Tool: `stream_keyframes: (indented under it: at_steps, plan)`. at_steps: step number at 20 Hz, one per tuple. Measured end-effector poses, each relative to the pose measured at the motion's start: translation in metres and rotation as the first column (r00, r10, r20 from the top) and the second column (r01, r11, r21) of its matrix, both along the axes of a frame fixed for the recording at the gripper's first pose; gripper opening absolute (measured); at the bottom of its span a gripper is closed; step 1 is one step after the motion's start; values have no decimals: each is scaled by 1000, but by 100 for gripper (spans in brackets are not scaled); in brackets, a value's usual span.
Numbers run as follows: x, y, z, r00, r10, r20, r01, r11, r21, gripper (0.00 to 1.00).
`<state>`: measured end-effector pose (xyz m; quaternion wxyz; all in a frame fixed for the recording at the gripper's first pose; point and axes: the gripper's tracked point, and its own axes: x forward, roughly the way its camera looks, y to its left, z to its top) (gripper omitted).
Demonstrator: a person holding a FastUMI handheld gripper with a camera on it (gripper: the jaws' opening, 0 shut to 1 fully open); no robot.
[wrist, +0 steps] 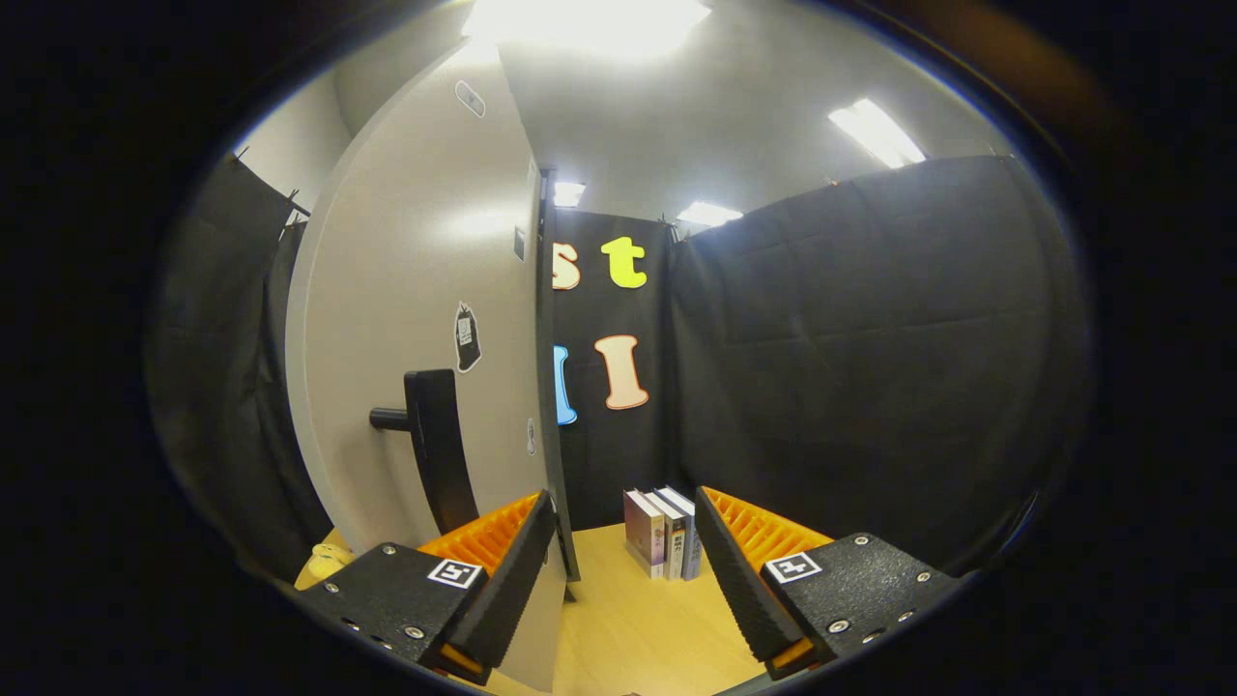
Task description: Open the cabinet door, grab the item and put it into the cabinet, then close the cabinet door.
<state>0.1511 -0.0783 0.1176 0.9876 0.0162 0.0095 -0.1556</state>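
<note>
The gripper (pixel 623 570) is held wide open, with nothing between its fingers. The cabinet door (pixel 425 319) (smooth pale panel, matte dark lever handle (pixel 440 449) at roughly 10 o'clock from the fingers) is seen edge-on. Its lower edge could easily get clipped by the left finger. The item, judged to be the row of upright books (pixel 665 534) just ahead at 12 o'clock on the light wood tabletop (pixel 638 628), could be toppled; glossy covers might slip.
</note>
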Motion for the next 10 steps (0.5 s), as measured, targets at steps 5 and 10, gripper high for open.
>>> stream_keyframes:
  at_steps: [5,10]
  plan:
    - [10,24,0,999,42,5,-42,999,-5,91]
    - [24,49,-5,994,105,2,-105,994,-6,91]
